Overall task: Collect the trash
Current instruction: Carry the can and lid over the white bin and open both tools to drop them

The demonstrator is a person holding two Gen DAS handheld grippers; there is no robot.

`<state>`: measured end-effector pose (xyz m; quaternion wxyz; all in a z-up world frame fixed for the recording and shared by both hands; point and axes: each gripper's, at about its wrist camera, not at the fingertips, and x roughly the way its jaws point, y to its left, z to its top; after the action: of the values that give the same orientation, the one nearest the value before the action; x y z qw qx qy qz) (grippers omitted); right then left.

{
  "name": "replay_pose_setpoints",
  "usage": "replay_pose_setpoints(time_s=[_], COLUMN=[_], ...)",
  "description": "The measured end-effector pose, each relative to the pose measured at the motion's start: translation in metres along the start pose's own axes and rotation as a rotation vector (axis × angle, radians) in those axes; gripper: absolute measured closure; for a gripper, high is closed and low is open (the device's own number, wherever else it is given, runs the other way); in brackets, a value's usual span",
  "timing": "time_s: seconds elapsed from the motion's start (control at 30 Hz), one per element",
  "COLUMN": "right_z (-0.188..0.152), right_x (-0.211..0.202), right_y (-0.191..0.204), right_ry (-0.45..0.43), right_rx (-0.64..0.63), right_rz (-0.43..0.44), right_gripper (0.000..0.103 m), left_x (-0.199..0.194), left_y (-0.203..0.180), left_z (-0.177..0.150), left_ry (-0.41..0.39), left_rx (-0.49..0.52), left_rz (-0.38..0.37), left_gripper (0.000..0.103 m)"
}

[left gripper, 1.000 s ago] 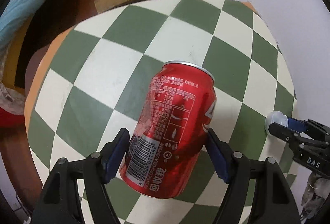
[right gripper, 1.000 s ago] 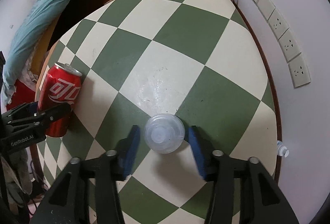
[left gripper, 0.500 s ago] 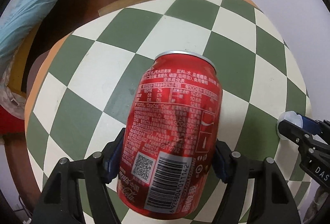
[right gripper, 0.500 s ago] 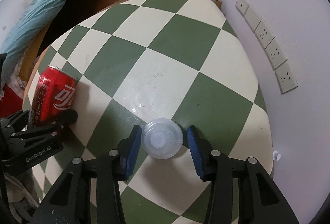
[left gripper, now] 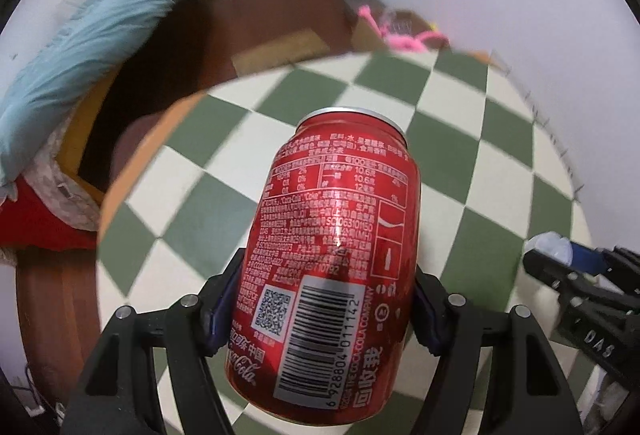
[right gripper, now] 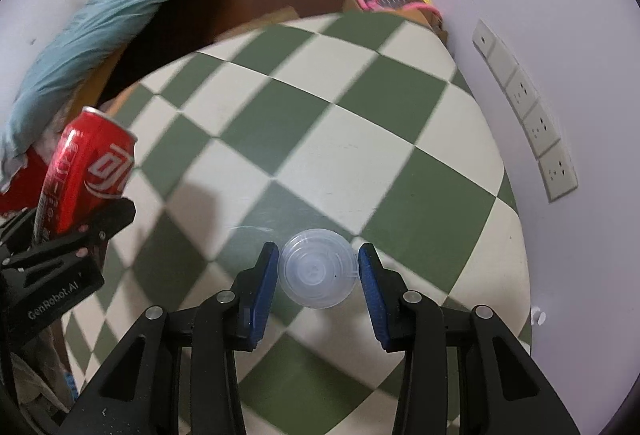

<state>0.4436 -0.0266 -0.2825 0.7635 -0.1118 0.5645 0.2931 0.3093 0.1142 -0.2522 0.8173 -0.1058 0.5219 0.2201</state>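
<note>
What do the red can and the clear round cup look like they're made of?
The red can looks like thin metal, likely aluminium: glossy printed wall with sharp glints and a bare silver rim. The clear round cup in the right claw looks like thin translucent plastic: milky, with moulded rings and the tablecloth faintly showing through.

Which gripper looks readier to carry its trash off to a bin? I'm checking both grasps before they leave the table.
Left, probably. The left gripper is shut on the red can, which looks clear of the table. The right gripper brackets the clear plastic cup with slight gaps showing.
</note>
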Motion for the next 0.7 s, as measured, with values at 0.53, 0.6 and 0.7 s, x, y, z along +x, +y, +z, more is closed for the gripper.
replay_pose_setpoints(time_s=[0.53,0.6,0.7], right_z=[-0.039,-0.048,-0.064], right_x=[-0.142,-0.153,-0.163], right_y=[0.123,0.150,0.195], right_ry=[-0.188,-0.196,-0.197], right_rx=[-0.195,-0.232,-0.294], right_rz=[0.180,0.214,0.260], right_gripper=[0.060,0.060,0.060], left_x=[-0.180,-0.202,-0.225], left_y=[0.116,0.139,0.173], left_z=[-0.053,-0.068,-0.093], left_ry=[-0.314,-0.342,-0.364], left_rx=[-0.191,-0.218,-0.259], left_rz=[0.083,0.111,0.160], left_gripper=[0.035,0.035,0.035])
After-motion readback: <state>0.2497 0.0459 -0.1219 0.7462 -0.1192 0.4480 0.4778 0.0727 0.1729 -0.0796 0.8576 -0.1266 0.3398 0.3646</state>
